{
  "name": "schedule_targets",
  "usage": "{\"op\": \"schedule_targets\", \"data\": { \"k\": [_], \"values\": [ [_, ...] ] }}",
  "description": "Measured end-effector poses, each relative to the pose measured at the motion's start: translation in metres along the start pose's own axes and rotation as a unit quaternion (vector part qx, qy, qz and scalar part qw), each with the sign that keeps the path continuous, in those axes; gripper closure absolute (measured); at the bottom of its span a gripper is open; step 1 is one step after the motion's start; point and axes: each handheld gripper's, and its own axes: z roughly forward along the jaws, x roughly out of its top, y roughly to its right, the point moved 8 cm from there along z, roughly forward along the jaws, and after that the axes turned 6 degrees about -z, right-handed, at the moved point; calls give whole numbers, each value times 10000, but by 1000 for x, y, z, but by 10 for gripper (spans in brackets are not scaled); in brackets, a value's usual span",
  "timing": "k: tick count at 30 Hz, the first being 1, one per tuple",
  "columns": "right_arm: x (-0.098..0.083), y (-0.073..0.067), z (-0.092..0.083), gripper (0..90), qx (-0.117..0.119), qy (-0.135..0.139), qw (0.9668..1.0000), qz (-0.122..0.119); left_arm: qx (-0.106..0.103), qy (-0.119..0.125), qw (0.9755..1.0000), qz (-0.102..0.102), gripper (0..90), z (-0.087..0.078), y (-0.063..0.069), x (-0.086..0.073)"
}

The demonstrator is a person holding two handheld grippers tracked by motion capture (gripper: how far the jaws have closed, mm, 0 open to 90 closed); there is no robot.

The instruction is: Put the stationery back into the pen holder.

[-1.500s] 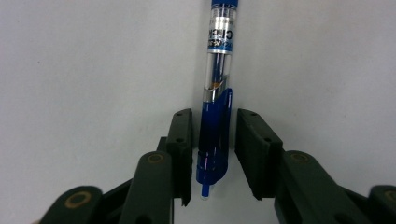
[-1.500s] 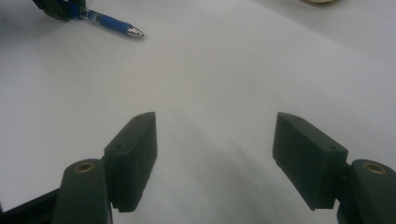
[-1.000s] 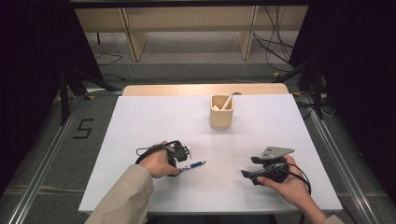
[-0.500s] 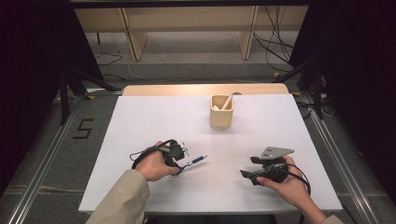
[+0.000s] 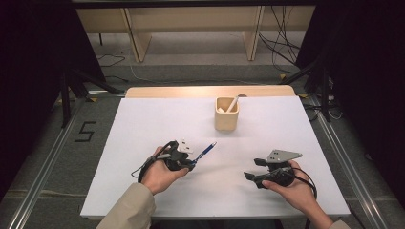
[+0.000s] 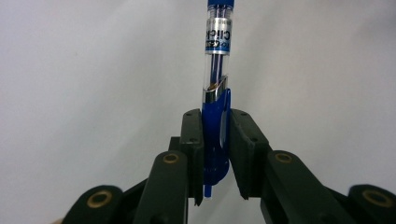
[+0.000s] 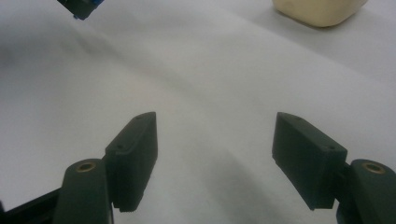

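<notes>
Blue pen (image 6: 216, 116): clamped at its clip end between the jaws of the left hand-held gripper (image 6: 216, 154), its barrel pointing away from them, held over the bench.
Left hand-held gripper (image 5: 184, 160): closed on the pen, near the front left of the white bench (image 5: 143, 124).
Right hand-held gripper (image 7: 215, 156): jaws wide apart, nothing between them, over bare bench at the front right.
Beige cup (image 5: 226, 114): upright near the back of the bench, well apart from both grippers, with a pale stick (image 5: 232, 103) leaning inside.
</notes>
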Motion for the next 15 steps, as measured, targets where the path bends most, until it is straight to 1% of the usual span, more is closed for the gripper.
{"op": "schedule_targets", "data": {
  "k": [1, 4, 7, 9, 10, 11, 12, 13, 14, 15],
  "values": [
    [1, 0, 0, 320, 4, 32, 10000, -20, 18, 99, 9999, -77, 763, 0, 1, 0],
    [2, -2, 1, 323, 21, 110, 9999, 14, 71, 315, 9994, -158, 763, -1, 3, 2],
    [4, -3, 2, 324, 54, 208, 9998, 58, 134, 528, 9982, -252, 763, -3, 6, 4],
    [7, -5, 3, 325, 80, 289, 9995, 137, 139, 682, 9970, -333, 763, -2, 9, 6],
    [8, -6, 3, 325, 97, 339, 9992, 172, 121, 733, 9965, -372, 763, -2, 11, 6],
    [9, -6, 3, 326, 112, 390, 9991, 156, 85, 795, 9959, -424, 763, -1, 14, 7],
    [11, -7, 3, 328, 120, 440, 9987, 206, 50, 813, 9957, -452, 763, 0, 16, 7],
    [13, -7, 4, 330, 117, 493, 9985, 197, 40, 845, 9953, -473, 763, 1, 18, 8],
    [14, -8, 4, 331, 117, 526, 9983, 226, -15, 901, 9946, -515, 763, 2, 20, 9],
    [16, -8, 4, 332, 114, 591, 9979, 247, -36, 906, 9946, -503, 763, 3, 22, 10]
  ]
}}
